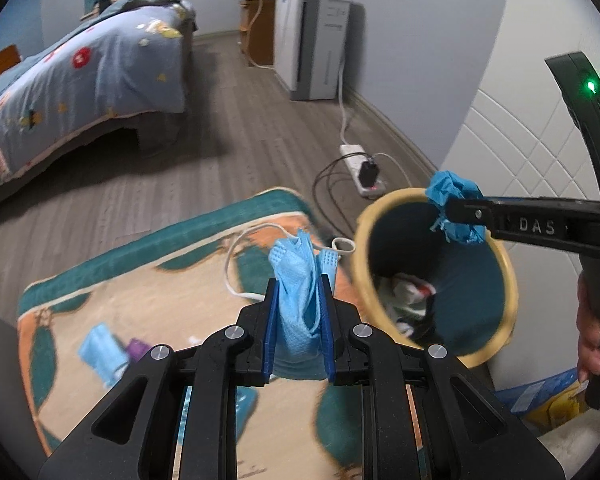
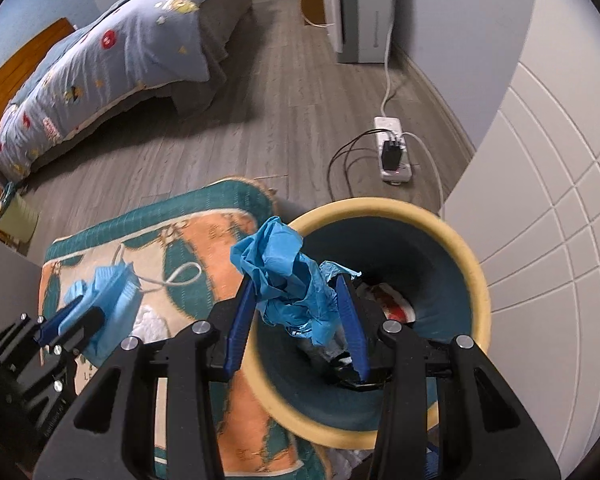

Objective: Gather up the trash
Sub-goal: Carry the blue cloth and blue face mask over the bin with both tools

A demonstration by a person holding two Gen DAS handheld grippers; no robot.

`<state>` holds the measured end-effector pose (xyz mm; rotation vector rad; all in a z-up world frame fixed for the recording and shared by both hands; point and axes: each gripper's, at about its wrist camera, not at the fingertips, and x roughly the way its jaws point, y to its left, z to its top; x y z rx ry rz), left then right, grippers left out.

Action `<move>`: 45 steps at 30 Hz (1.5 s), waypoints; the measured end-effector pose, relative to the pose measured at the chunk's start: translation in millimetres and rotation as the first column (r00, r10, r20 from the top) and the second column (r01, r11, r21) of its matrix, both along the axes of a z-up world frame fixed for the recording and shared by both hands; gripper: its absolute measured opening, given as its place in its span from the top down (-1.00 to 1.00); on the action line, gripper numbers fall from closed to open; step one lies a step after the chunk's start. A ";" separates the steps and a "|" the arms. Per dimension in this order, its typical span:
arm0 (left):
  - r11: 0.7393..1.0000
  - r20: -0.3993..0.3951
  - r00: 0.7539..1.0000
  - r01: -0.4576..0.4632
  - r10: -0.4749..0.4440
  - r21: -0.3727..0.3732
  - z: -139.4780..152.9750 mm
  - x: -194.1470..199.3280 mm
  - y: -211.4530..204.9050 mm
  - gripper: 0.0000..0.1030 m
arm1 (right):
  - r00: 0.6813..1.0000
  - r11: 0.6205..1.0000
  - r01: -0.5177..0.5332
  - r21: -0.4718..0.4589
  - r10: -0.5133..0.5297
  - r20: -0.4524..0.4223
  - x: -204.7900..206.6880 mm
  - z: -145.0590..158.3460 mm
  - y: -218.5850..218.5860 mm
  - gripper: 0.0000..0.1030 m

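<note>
My left gripper (image 1: 302, 259) is shut on a light blue textured cloth (image 1: 298, 308) and hangs over the rug, just left of the bin. The bin (image 1: 398, 195) has a yellow rim and a dark teal inside, with some trash at its bottom. My right gripper (image 2: 294, 282) is shut on a crumpled blue wad (image 2: 284, 268) and hangs above the bin's (image 2: 380, 206) left rim. In the left wrist view the right gripper (image 1: 450, 216) reaches in from the right with the wad (image 1: 454, 192) over the far rim. In the right wrist view the left gripper (image 2: 96, 312) sits at the lower left with its cloth (image 2: 112, 292).
A teal and orange rug (image 1: 100, 280) carries a white cable (image 1: 236, 252), another light blue piece (image 1: 98, 352) and a purple scrap (image 1: 138, 348). A power strip (image 1: 360, 168) with cords lies behind the bin. A bed (image 1: 80, 80) stands far left, a white panelled wall (image 1: 520, 140) right.
</note>
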<state>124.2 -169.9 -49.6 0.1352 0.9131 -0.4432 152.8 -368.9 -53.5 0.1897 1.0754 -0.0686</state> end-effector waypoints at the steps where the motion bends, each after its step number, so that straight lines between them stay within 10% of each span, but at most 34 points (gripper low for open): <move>1: 1.000 0.002 1.000 0.009 -0.009 0.000 -0.1 -0.2 -4.5 0.62 | 1.000 1.000 0.006 -0.010 -0.006 0.003 0.2 1.5 -6.0 0.20; 29: 0.944 -0.100 0.941 0.329 -0.324 0.029 -55.9 -32.8 -131.6 0.60 | 0.981 0.995 0.103 -0.008 -0.103 -0.161 -10.6 -48.1 -90.4 0.20; 42: 0.971 -0.071 0.969 0.238 -0.236 0.024 -50.7 -12.3 -114.4 -0.52 | 0.979 0.996 0.081 0.019 -0.076 -0.190 -5.9 -60.1 -81.9 0.16; 45: 0.977 -0.054 0.978 0.205 -0.202 0.051 -48.5 -8.7 -106.3 -0.72 | 0.984 0.996 0.068 0.051 -0.058 -0.168 -3.1 -58.6 -76.7 -0.17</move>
